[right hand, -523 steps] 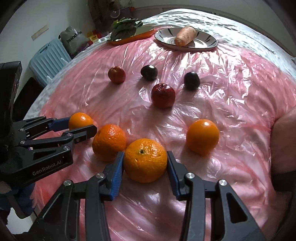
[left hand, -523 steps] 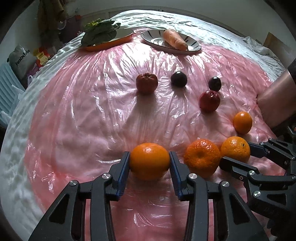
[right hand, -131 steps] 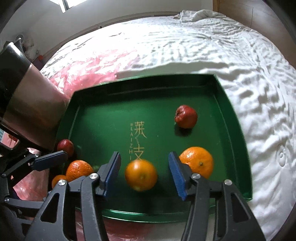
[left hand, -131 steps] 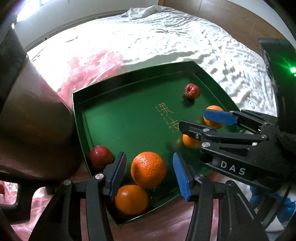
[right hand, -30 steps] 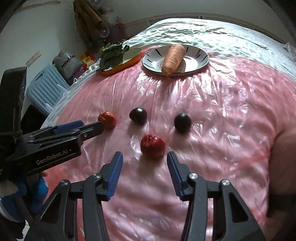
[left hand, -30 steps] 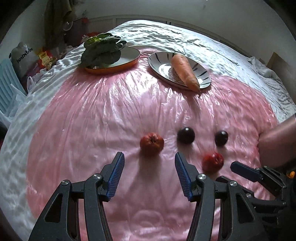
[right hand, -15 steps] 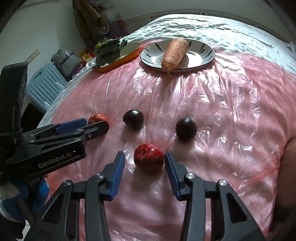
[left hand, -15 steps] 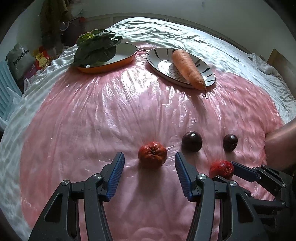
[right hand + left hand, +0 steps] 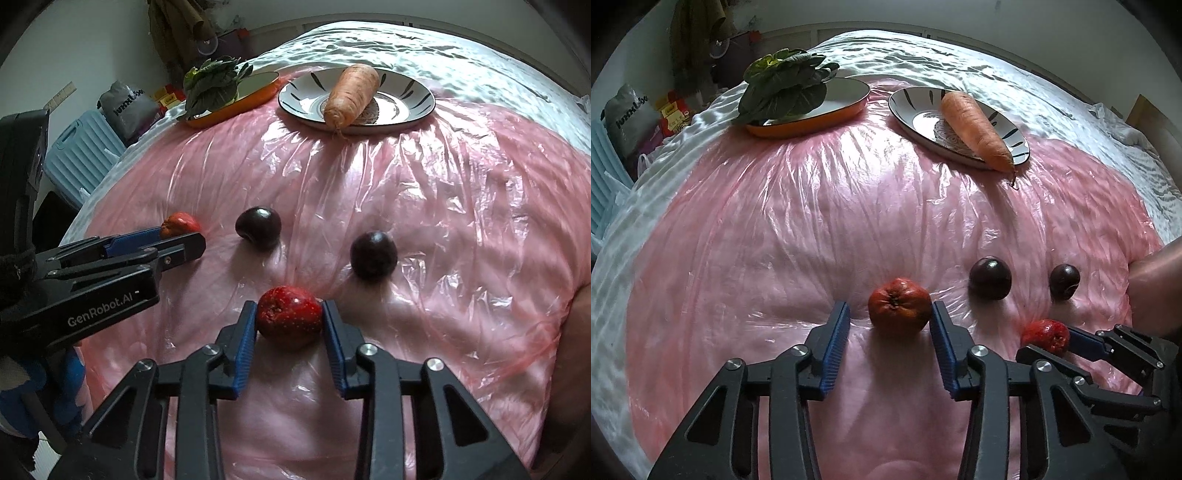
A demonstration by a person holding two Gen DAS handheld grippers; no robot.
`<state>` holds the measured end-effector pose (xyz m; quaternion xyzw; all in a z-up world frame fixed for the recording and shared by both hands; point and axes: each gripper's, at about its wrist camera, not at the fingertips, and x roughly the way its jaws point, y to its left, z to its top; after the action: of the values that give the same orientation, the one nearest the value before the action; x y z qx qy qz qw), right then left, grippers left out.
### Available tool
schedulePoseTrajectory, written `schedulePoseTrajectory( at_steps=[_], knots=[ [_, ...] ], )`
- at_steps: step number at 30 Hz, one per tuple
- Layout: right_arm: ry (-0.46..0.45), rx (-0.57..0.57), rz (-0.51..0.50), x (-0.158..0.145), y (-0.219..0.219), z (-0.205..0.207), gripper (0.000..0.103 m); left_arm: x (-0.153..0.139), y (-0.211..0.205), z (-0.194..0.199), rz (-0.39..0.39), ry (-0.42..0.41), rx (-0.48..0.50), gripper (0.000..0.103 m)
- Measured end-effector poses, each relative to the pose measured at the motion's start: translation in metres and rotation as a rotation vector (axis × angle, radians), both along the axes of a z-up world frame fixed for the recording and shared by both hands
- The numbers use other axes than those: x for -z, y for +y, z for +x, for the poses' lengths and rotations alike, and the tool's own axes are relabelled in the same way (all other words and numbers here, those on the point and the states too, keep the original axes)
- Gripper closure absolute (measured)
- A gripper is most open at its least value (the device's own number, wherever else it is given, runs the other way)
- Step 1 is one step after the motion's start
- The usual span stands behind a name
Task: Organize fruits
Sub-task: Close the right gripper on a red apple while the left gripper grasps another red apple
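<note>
A wrinkled red-orange fruit (image 9: 899, 312) lies on the pink plastic sheet (image 9: 812, 221), between the fingers of my left gripper (image 9: 890, 309). Its jaws are closing: the right pad touches the fruit and a gap shows at the left pad. My right gripper (image 9: 290, 306) is closing on a shiny red fruit (image 9: 289, 319), with both blue pads against its sides. Each gripper also shows in the other view, the right gripper (image 9: 1049, 343) and the left gripper (image 9: 181, 240). Two dark plums (image 9: 258, 223) (image 9: 373, 254) lie just beyond.
At the far edge, a striped plate (image 9: 905, 107) holds a carrot (image 9: 975, 122), and an orange dish (image 9: 849, 94) holds leafy greens (image 9: 786, 88). A blue suitcase (image 9: 81, 155) and bags stand beside the bed. Part of a person (image 9: 1156, 288) fills the right edge.
Both grippers have come down and forward onto their fruits. Both pairs of jaws have narrowed, the right one until its pads meet the red fruit.
</note>
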<state>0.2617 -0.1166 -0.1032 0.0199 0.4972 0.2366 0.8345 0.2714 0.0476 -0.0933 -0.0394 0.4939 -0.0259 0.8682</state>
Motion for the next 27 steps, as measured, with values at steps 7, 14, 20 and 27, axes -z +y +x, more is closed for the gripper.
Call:
schedulePoseTrajectory(
  at_steps=[7, 14, 20, 27],
  knots=[
    [0.021, 0.008, 0.039, 0.002, -0.006, 0.003, 0.043, -0.001, 0.001, -0.001, -0.008, -0.001, 0.017, 0.074],
    [0.027, 0.018, 0.074, -0.002, -0.012, 0.002, 0.043, -0.008, 0.002, -0.004, -0.021, -0.017, 0.018, 0.074],
    [0.019, 0.023, 0.079, -0.008, -0.016, -0.001, 0.043, -0.015, 0.004, -0.008, -0.029, -0.031, 0.014, 0.074],
    [0.005, 0.029, 0.075, -0.017, -0.021, -0.007, 0.043, -0.023, 0.006, -0.016, -0.027, -0.046, 0.014, 0.074]
  ],
)
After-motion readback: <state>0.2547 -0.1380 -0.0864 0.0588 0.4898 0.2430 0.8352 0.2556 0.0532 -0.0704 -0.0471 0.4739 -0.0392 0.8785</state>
